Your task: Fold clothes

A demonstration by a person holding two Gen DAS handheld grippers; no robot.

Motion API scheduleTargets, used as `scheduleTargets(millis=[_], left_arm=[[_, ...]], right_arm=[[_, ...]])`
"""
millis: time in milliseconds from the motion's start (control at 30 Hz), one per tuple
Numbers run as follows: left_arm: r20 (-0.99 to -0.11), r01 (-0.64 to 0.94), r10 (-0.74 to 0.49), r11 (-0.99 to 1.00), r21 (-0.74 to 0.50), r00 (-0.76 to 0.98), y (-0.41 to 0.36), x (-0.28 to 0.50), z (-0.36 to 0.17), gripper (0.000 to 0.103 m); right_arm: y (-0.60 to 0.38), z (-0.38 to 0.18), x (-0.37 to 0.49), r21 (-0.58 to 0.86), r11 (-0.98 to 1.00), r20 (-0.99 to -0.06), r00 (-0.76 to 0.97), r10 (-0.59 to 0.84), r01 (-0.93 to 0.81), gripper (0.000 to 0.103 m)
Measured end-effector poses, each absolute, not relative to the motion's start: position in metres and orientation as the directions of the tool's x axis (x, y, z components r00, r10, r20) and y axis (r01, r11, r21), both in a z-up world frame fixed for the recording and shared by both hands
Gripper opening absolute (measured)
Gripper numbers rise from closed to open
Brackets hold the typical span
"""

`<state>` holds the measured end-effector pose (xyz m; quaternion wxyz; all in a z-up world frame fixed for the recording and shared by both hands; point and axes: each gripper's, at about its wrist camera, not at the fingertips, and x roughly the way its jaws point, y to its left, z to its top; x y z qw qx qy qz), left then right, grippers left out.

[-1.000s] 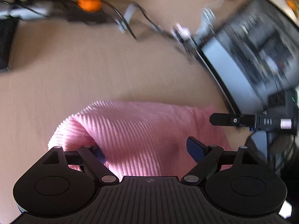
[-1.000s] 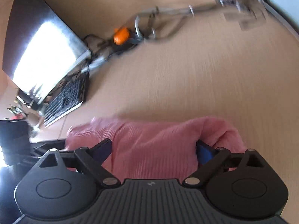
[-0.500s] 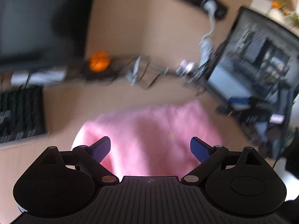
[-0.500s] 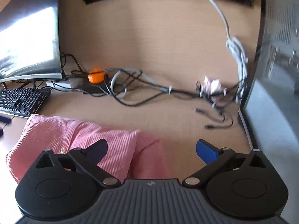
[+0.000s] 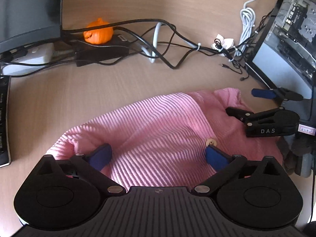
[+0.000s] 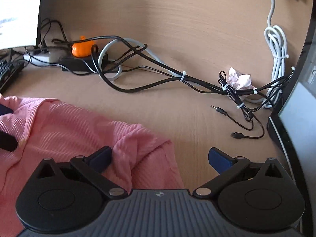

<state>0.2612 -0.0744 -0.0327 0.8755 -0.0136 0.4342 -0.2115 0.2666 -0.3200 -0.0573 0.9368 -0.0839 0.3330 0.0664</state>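
Wood-grain table [image 5: 59,102] fills both views, light tan, with a tangle of black cables [image 5: 169,59] strung across the upper half. Up at the upper left of the left wrist view sits an orange ball [image 5: 98,31] on a black power brick [image 5: 102,52], a dark monitor [image 5: 27,9] above it, and a coiled white cable [image 5: 246,27] at the upper right beside a second screen [image 5: 286,45].

Centre frame, the pink ribbed garment [image 5: 158,134] lies bunched on the table, one pale button [image 5: 210,143] showing just right of the middle. The left tongs [image 5: 158,156] hover over it at the bottom of the frame, blue pads spread wide, released, nothing pinched between them. Over at the right edge, the right tongs [image 5: 244,104] come in from the side, also parted, one finger over the garment's right end.

Switching to the right wrist view: the garment [image 6: 69,130] spills across the lower left, a fold rising between the pads. The right tongs [image 6: 160,157] gape, left pad against the cloth, right pad above bare table. A loose audio plug [image 6: 219,110] lies at the right, a crumpled tissue [image 6: 240,80] above it.
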Motion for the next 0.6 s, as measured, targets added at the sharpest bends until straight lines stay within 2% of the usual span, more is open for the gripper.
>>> scheduleTargets(millis=[167, 267, 367, 433, 533, 600], left_arm=[[-0.722, 0.351, -0.367, 0.918, -0.183, 0.586, -0.073, 0.237, -0.009, 0.103], [-0.699, 0.342, -0.359, 0.924, -0.171, 0.619, -0.071, 0.22, 0.007, 0.103], [-0.68, 0.338, -0.358, 0.926, -0.169, 0.64, -0.07, 0.203, 0.021, 0.103], [-0.696, 0.352, -0.397, 0.911, -0.216, 0.598, -0.071, 0.193, 0.014, 0.103], [-0.745, 0.302, -0.361, 0.927, -0.222, 0.561, -0.077, 0.191, -0.012, 0.103], [-0.751, 0.269, -0.334, 0.939, -0.214, 0.569, -0.08, 0.194, -0.02, 0.103]], right_arm=[[-0.33, -0.049, 0.268, -0.018, 0.987, -0.672, 0.733, 0.106, -0.159, 0.103], [-0.334, -0.028, 0.248, 0.002, 0.989, -0.635, 0.764, 0.116, -0.149, 0.103], [-0.345, -0.007, 0.226, 0.139, 0.973, -0.581, 0.781, 0.23, -0.184, 0.103], [-0.344, -0.005, 0.218, 0.253, 0.942, -0.563, 0.757, 0.33, -0.222, 0.103], [-0.33, -0.02, 0.22, 0.393, 0.878, -0.567, 0.679, 0.466, -0.274, 0.103], [-0.316, -0.036, 0.226, 0.38, 0.893, -0.622, 0.648, 0.44, -0.241, 0.103]])
